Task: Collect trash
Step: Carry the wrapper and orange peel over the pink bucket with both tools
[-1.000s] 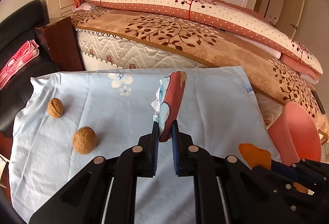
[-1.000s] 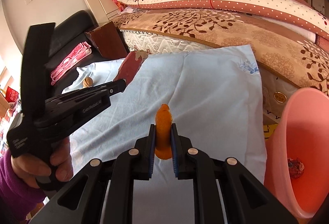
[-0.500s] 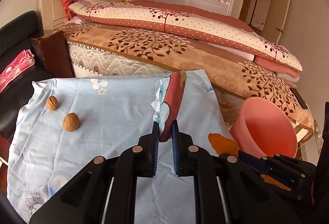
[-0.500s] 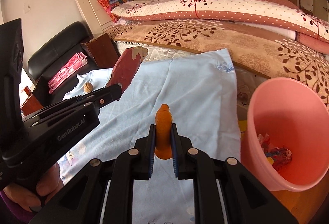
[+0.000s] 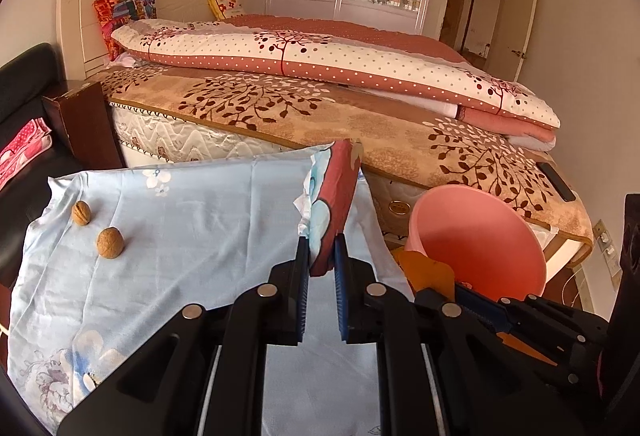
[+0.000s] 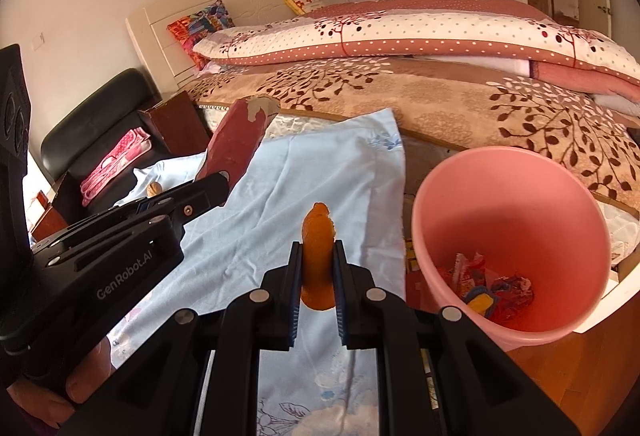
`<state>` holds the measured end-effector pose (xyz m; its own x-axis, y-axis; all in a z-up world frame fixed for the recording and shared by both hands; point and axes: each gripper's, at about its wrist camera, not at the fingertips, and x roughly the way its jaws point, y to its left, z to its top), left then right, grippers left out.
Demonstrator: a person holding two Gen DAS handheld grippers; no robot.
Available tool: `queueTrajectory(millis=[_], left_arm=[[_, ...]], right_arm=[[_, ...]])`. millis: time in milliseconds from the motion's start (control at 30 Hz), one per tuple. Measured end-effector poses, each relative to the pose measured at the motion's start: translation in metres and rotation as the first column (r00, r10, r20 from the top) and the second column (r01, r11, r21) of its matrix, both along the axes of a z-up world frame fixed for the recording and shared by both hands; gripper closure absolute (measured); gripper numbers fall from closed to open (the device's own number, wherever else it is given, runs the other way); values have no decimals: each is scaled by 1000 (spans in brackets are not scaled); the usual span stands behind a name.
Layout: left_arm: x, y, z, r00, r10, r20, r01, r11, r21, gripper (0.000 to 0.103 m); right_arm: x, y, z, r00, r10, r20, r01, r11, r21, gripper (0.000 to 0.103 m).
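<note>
My left gripper [image 5: 321,252] is shut on a red and pale-blue snack wrapper [image 5: 334,203] and holds it upright above the blue cloth [image 5: 192,220]. The wrapper also shows in the right wrist view [image 6: 236,143]. My right gripper [image 6: 316,268] is shut on a piece of orange peel [image 6: 317,252], which also shows in the left wrist view [image 5: 426,270]. A pink bin [image 6: 512,236] with several wrappers at its bottom stands just right of the right gripper; it also shows in the left wrist view [image 5: 480,244].
Two walnuts [image 5: 110,242] [image 5: 81,212] lie on the cloth at the left. A bed with folded quilts [image 5: 320,75] runs behind the table. A black sofa [image 6: 92,127] and a dark wooden stand [image 5: 80,119] are at the far left. Wooden floor [image 6: 580,368] lies under the bin.
Both grippers have moved right, toward the pink bin, each keeping its load. The bin now looms larger in both views and the walnuts have slid further left.
</note>
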<state>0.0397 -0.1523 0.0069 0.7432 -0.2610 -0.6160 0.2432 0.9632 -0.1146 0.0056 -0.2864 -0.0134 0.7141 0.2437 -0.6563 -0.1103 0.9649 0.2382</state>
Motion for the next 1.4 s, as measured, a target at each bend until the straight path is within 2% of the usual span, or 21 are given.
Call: queueTrajectory(millis=[367, 700, 1400], left_arm=[[-2, -40, 3, 997, -70, 22, 70, 997, 15, 91], [-1, -78, 4, 990, -138, 40, 137, 990, 35, 91], [5, -138, -17, 968, -251, -4, 251, 967, 52, 91]], right_arm=[[-8, -42, 2, 994, -107, 19, 107, 994, 2, 89], [-13, -85, -1, 976, -217, 16, 216, 976, 16, 89], [-17, -147, -18, 934, -358, -11, 358, 933, 31, 89]])
